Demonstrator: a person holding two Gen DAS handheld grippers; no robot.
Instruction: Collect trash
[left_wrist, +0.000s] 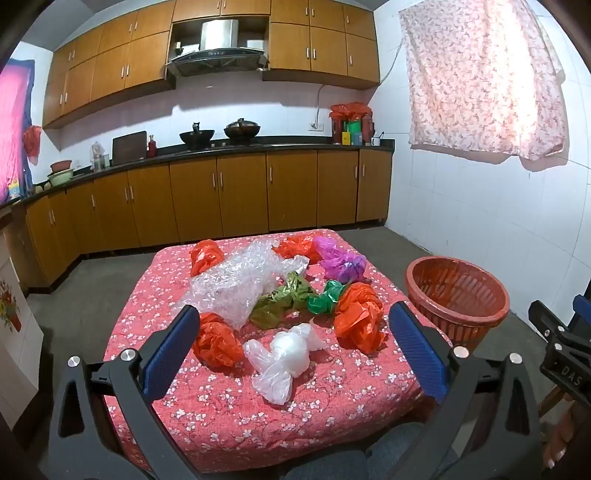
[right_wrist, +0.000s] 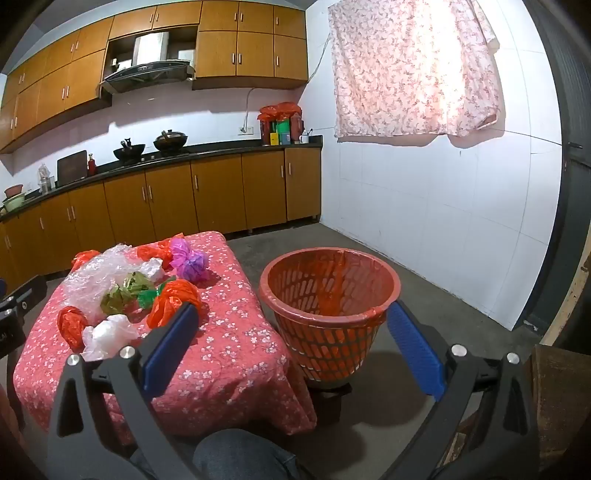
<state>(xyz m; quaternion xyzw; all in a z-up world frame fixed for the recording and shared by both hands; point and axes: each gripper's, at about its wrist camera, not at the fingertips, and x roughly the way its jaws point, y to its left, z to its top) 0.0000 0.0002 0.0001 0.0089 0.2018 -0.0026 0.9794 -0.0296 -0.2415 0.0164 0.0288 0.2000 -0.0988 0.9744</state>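
Note:
Several crumpled plastic bags lie on a low table under a red flowered cloth (left_wrist: 236, 417): a white one (left_wrist: 284, 354) nearest, orange ones (left_wrist: 216, 343) (left_wrist: 360, 317), a green one (left_wrist: 325, 297), an olive one (left_wrist: 282, 301), a purple one (left_wrist: 341, 260), and a sheet of bubble wrap (left_wrist: 236, 280). My left gripper (left_wrist: 293, 314) hovers open above the table's near side, nothing between its blue pads. My right gripper (right_wrist: 291, 314) is open too, held in front of the red lattice basket (right_wrist: 328, 295), which stands on the floor right of the table and is lined with a red bag.
Brown kitchen cabinets (left_wrist: 221, 199) and a dark counter with woks run along the back wall. A white tiled wall (right_wrist: 424, 206) with a flowered curtain is on the right. Grey floor (right_wrist: 424, 288) lies around the basket. A person's knee in jeans (right_wrist: 236, 458) shows at the bottom.

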